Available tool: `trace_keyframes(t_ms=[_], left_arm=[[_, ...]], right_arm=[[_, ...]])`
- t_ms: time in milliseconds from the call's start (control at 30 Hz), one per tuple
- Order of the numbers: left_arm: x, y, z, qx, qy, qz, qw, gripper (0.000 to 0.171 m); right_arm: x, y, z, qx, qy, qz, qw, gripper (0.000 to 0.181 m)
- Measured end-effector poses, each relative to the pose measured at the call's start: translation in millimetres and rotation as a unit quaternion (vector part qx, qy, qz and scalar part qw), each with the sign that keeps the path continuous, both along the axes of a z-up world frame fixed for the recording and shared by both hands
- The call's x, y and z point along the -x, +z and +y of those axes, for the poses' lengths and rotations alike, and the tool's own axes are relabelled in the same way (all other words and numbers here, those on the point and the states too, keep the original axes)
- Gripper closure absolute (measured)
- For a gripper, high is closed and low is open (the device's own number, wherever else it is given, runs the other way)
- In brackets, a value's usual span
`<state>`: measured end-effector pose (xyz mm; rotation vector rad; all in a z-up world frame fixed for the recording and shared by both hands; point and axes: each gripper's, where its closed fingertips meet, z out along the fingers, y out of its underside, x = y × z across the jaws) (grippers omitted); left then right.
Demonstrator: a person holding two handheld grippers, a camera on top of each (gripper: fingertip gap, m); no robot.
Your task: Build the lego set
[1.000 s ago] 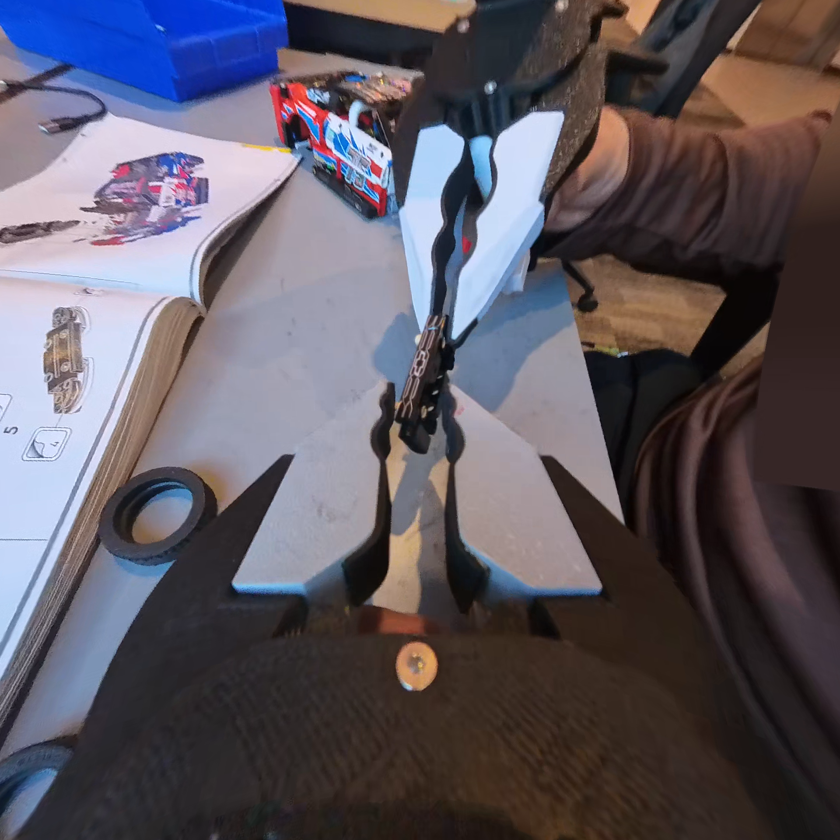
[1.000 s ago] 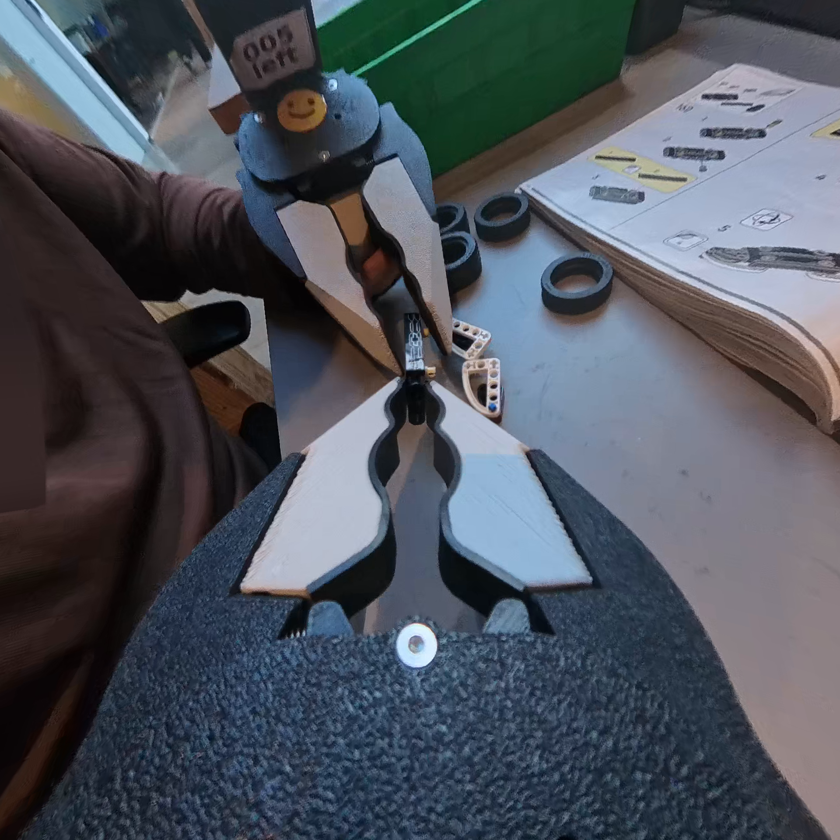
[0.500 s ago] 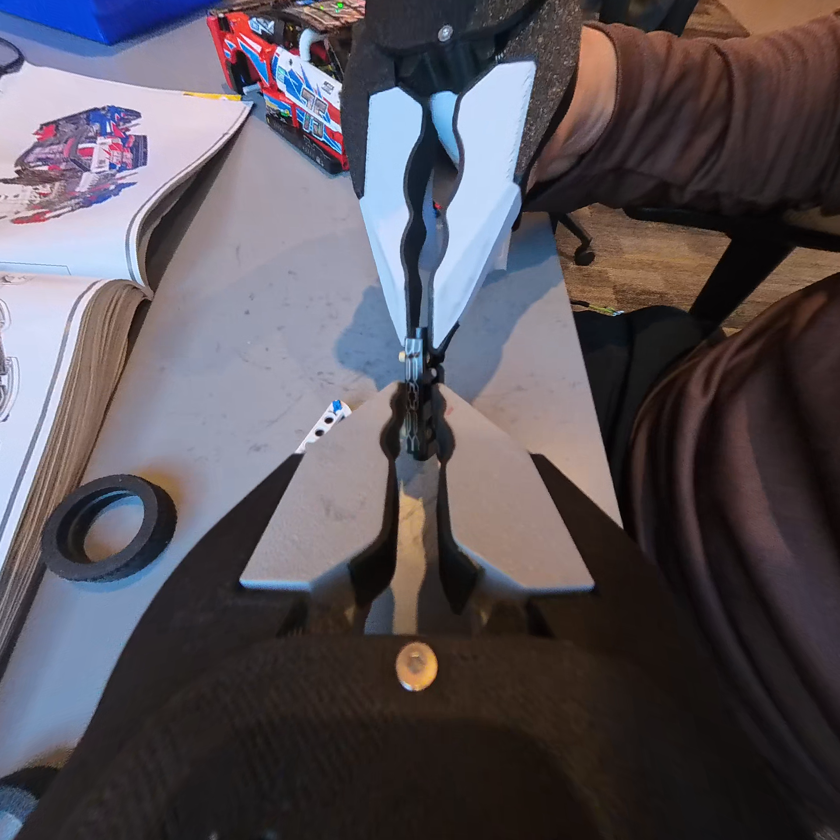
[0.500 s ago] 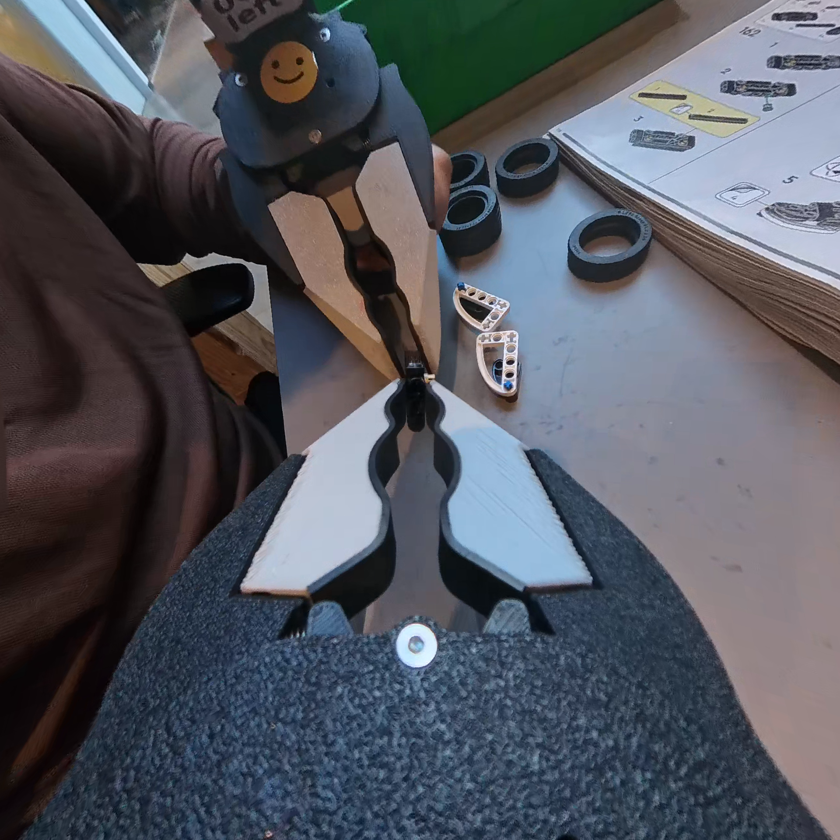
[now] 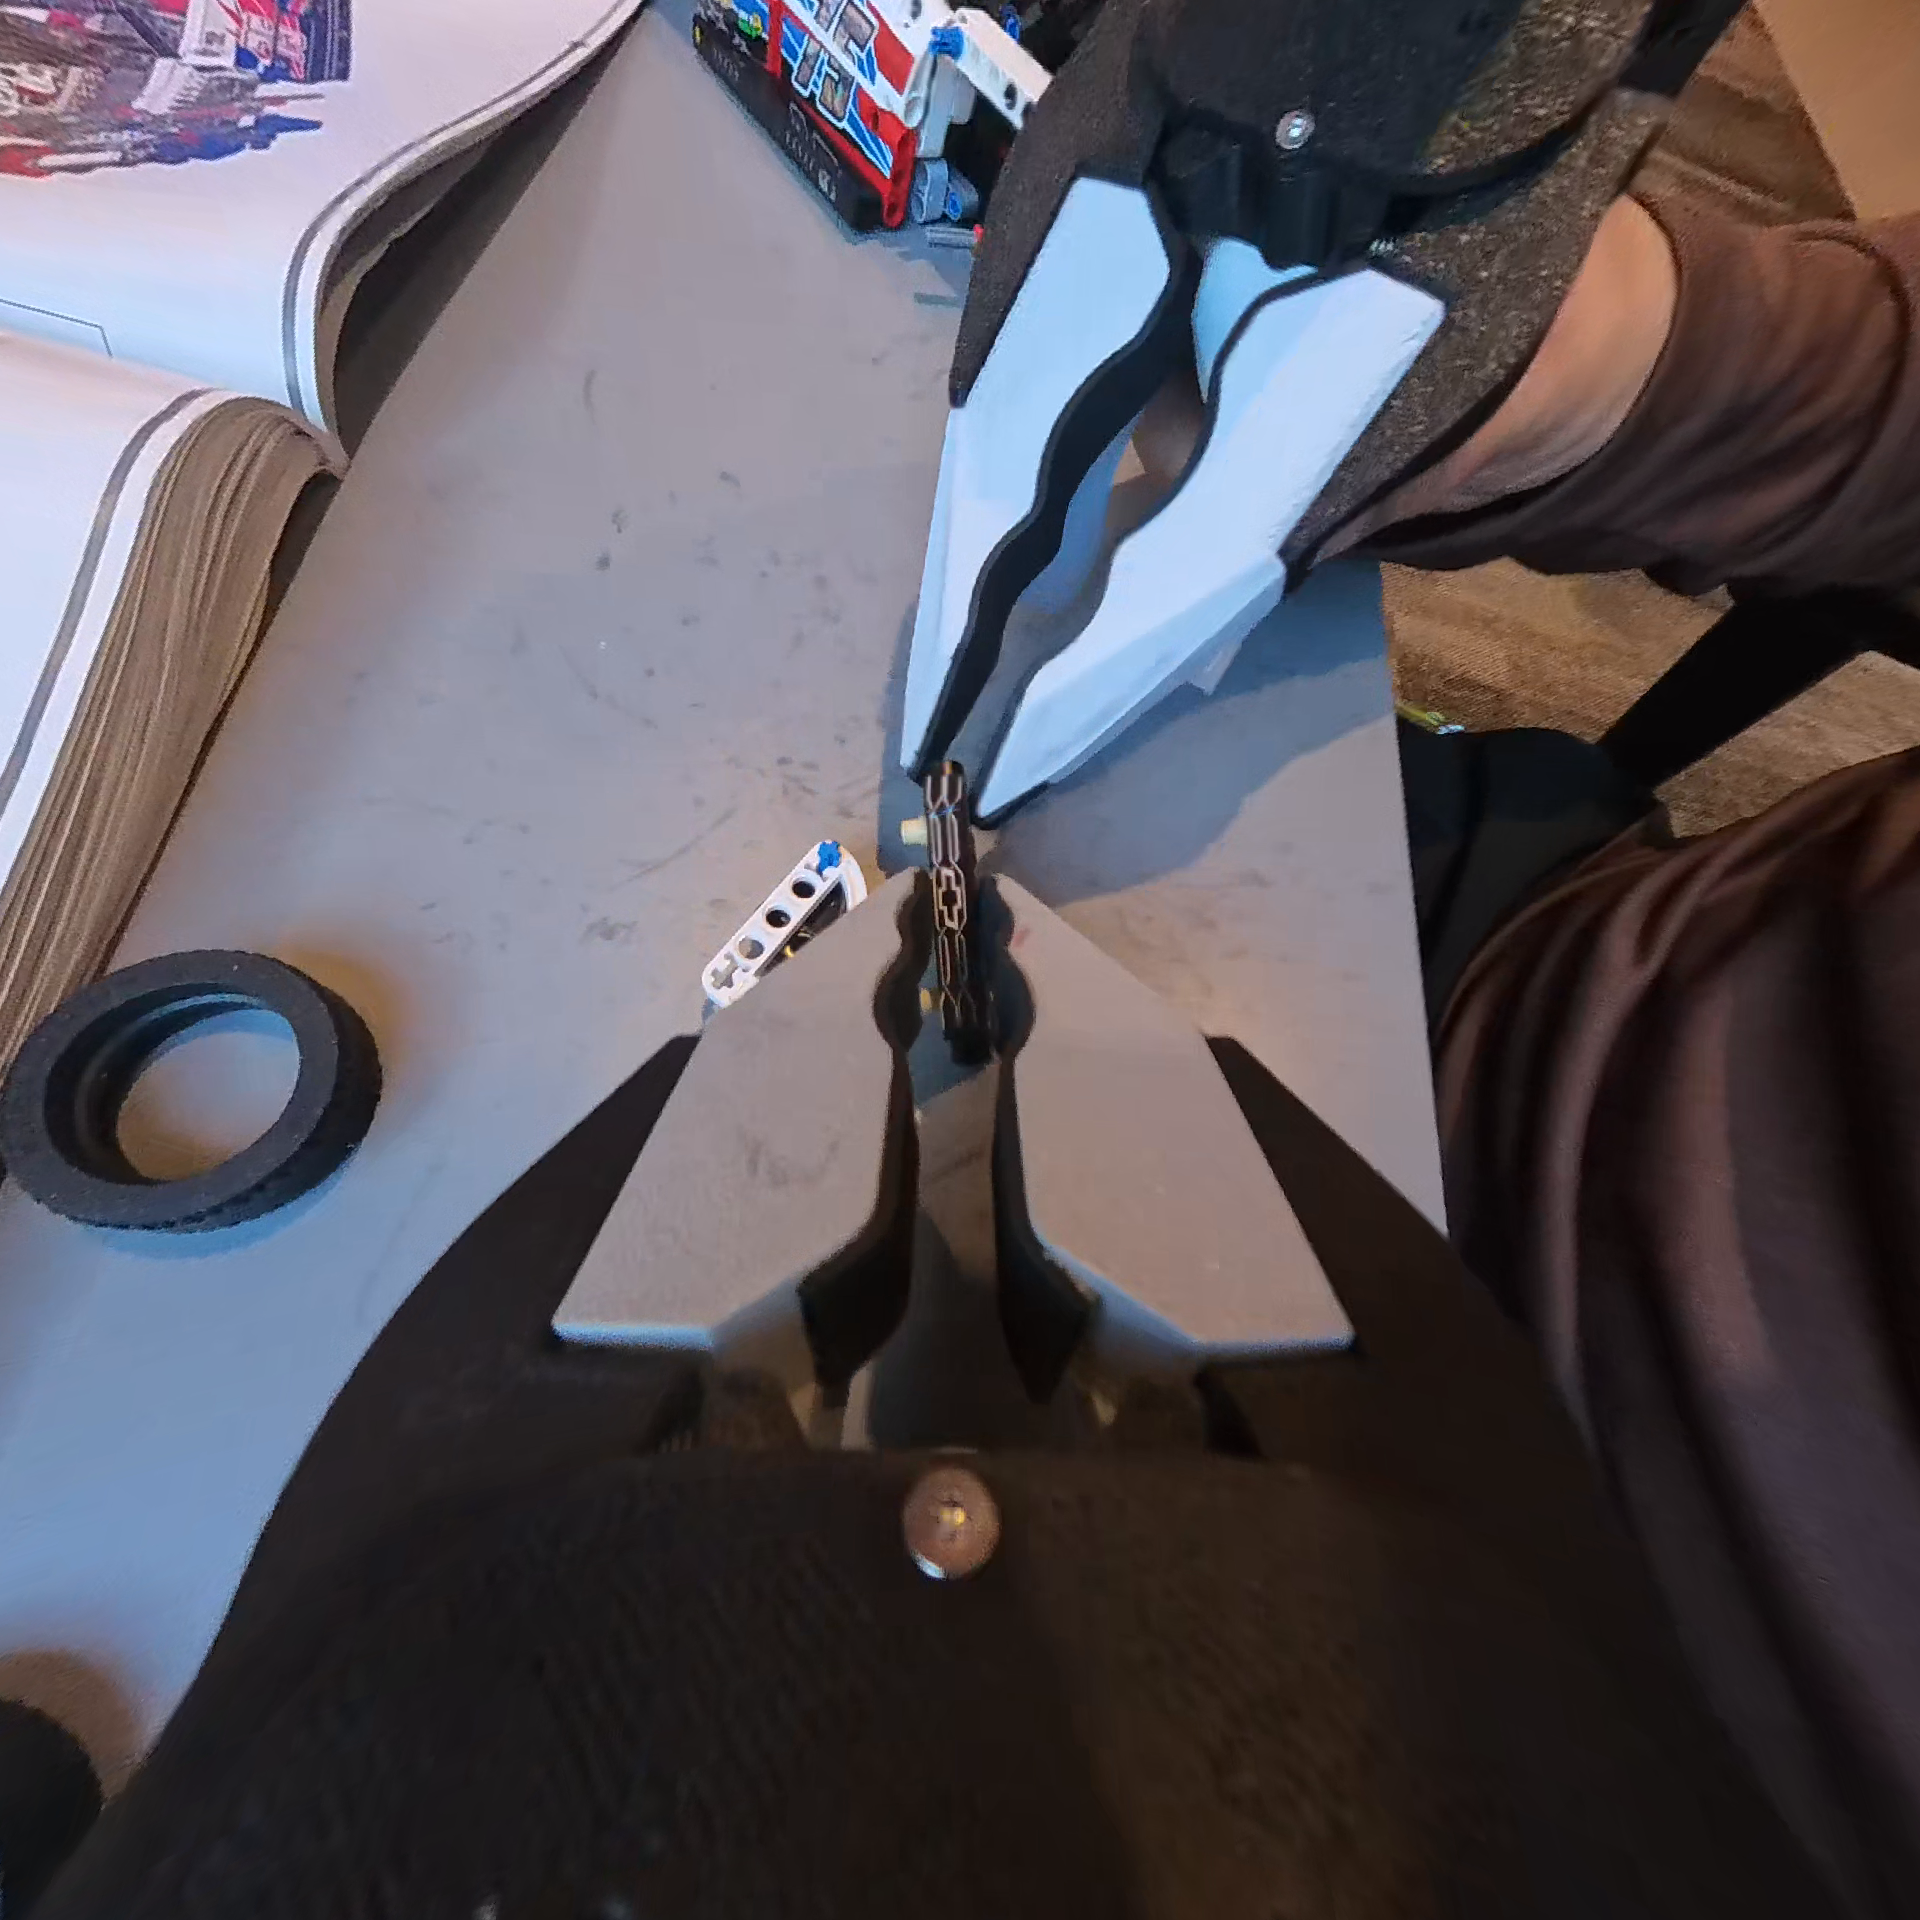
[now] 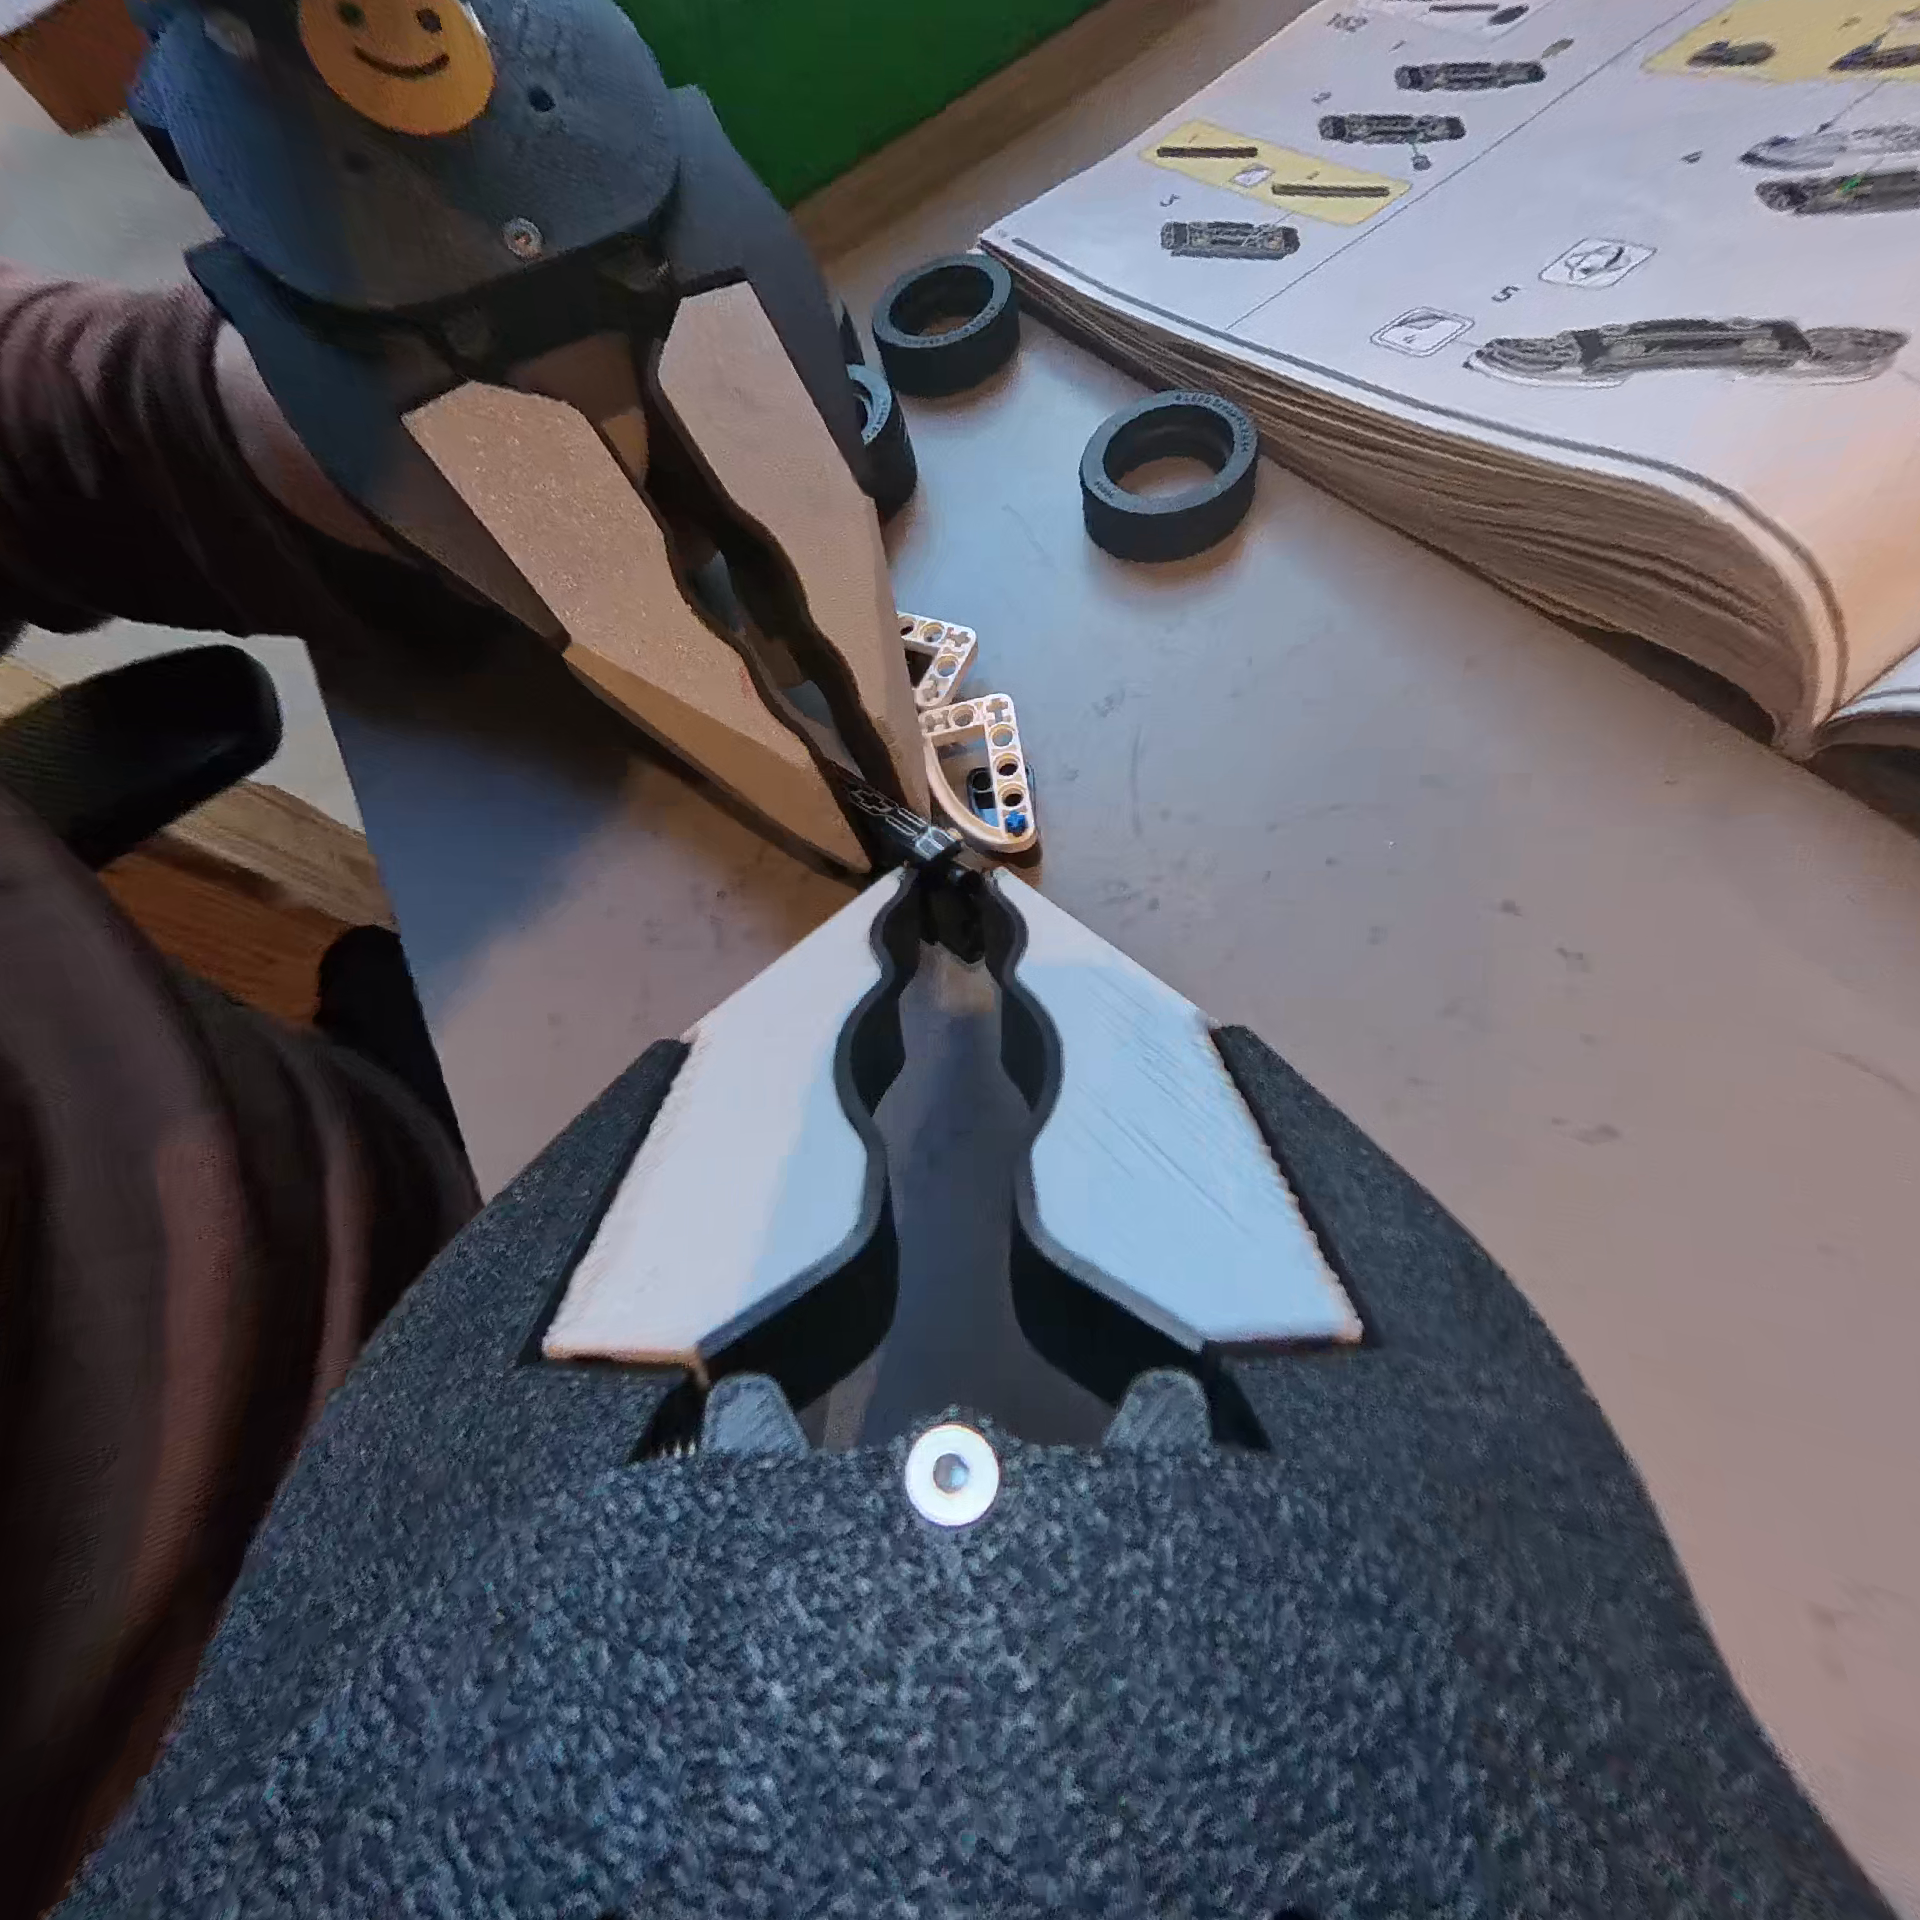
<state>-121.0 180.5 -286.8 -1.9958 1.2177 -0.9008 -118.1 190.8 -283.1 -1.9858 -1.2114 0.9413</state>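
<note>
Both my grippers are pinching the same black lego beam [image 5: 954, 914] above the grey table [image 5: 582, 644]: left gripper [image 5: 954, 899] on one end, right gripper [image 6: 940, 883] on the other. White curved pieces [image 6: 987, 774] lie just beside, tires [image 6: 1169, 475] and manual [image 6: 1558, 343] farther out.

A: Where are the 2 grippers?
B: Tip to tip at frame centre. The left gripper [image 5: 954, 935] is clamped nearly closed; the right gripper [image 6: 948, 902], likewise pinched, angles in from the upper right of the left wrist view.

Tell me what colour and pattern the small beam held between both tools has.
Black beam with a thin pale line pattern along its face, clearest in the left wrist view.
</note>
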Motion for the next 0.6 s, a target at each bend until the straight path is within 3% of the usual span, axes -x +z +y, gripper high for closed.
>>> trace_keyframes(t_ms=[133,500,600], left_arm=[[0.9,-3.3,0.6,0.007,0.003,0.009,1.000,0.166],[3.7,-5.5,2.8,0.039,0.015,0.005,0.999,0.164],[4.4,-6.0,2.4,0.048,0.014,0.003,0.999,0.164]], right_arm=[[1.7,-5.7,0.2,0.040,0.002,-0.003,0.999,0.171],[6.2,-7.5,5.4,-0.033,-0.037,-0.037,0.998,0.172],[7.6,-7.6,6.2,-0.021,-0.038,-0.031,0.999,0.173]])
